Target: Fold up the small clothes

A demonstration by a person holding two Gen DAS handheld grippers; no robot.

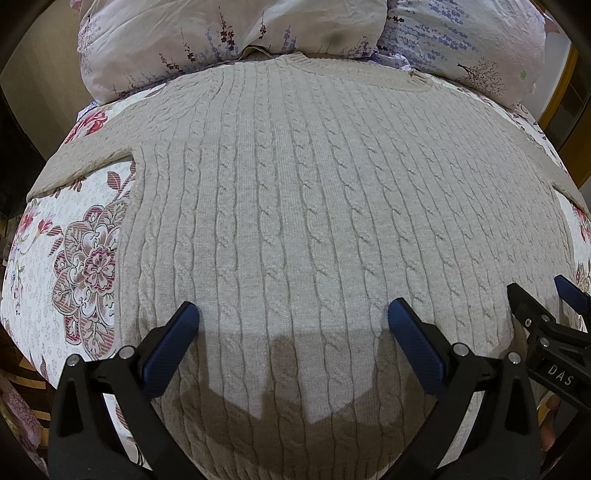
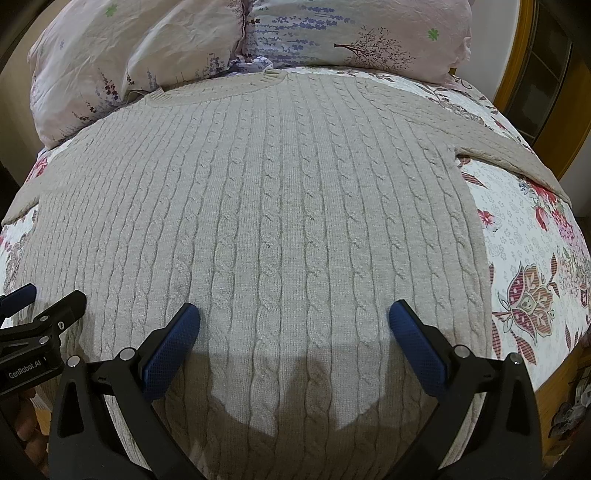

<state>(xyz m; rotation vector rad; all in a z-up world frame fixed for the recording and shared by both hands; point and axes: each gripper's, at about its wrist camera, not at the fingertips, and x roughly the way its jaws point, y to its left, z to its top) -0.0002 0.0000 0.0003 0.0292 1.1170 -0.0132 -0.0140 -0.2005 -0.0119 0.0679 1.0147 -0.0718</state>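
Note:
A beige cable-knit sweater [image 1: 295, 192] lies flat on a floral bedspread [image 1: 74, 258], collar at the far end and sleeves spread to both sides. It also fills the right wrist view [image 2: 266, 206]. My left gripper [image 1: 291, 314] is open and empty, hovering over the sweater's lower part. My right gripper [image 2: 293, 314] is open and empty too, over the lower part further right. The right gripper shows at the right edge of the left wrist view [image 1: 539, 291]; the left gripper shows at the left edge of the right wrist view [image 2: 48, 295].
Two floral pillows [image 1: 236, 33] lie at the head of the bed just beyond the collar, also in the right wrist view [image 2: 147, 44]. The bedspread [image 2: 528, 240] shows on both sides of the sweater. A wooden frame [image 2: 517, 55] stands at the far right.

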